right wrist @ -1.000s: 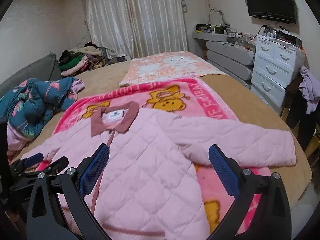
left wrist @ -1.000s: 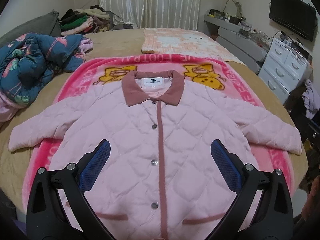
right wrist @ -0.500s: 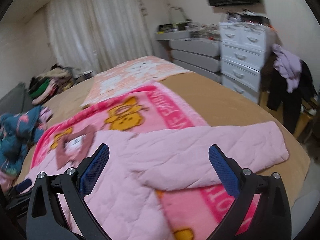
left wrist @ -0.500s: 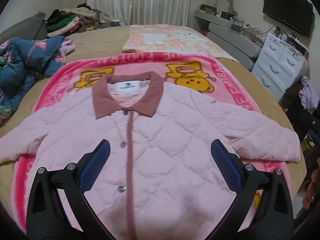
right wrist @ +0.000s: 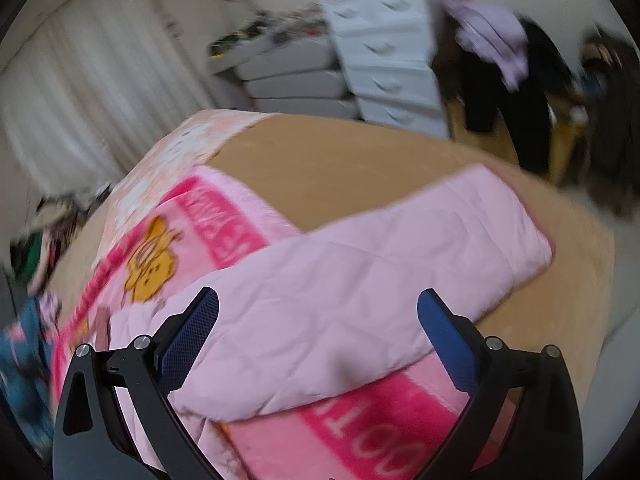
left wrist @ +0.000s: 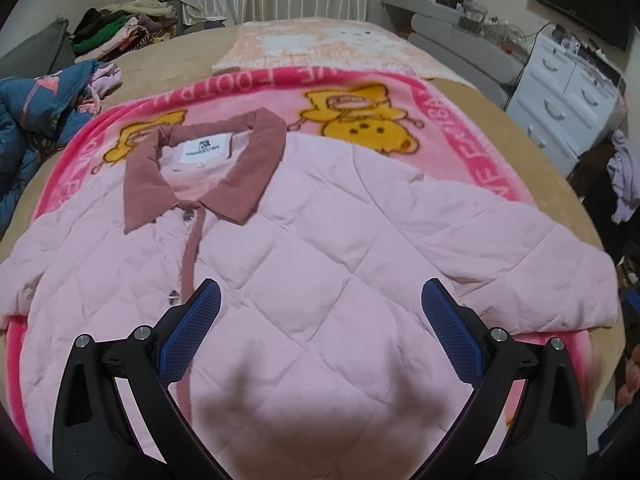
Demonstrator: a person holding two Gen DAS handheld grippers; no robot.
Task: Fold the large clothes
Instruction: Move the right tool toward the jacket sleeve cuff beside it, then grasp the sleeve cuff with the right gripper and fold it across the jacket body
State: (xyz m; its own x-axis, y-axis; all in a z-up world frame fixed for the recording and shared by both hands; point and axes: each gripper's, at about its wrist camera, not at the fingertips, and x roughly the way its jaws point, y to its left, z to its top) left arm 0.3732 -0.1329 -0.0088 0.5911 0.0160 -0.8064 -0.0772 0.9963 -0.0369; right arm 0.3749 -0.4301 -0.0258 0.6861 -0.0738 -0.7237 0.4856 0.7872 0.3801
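A pink quilted jacket (left wrist: 320,248) with a dusty-rose collar lies flat, front up and buttoned, on a pink cartoon blanket (left wrist: 472,136) on the bed. My left gripper (left wrist: 320,316) is open and empty, just above the jacket's chest, right of the button placket. My right gripper (right wrist: 318,320) is open and empty, hovering over the jacket's right sleeve (right wrist: 380,280), which stretches toward the bed's right edge. The right wrist view is blurred.
A blue patterned quilt (left wrist: 36,108) is bunched at the bed's left. A pile of clothes (left wrist: 120,28) lies at the far left. White drawers (left wrist: 568,92) and hanging clothes (right wrist: 500,52) stand beside the bed's right edge. A peach blanket (left wrist: 320,40) lies further back.
Both grippers have moved right and lower. The left one came closer over the jacket's chest. The right one swung toward the right sleeve and tilted.
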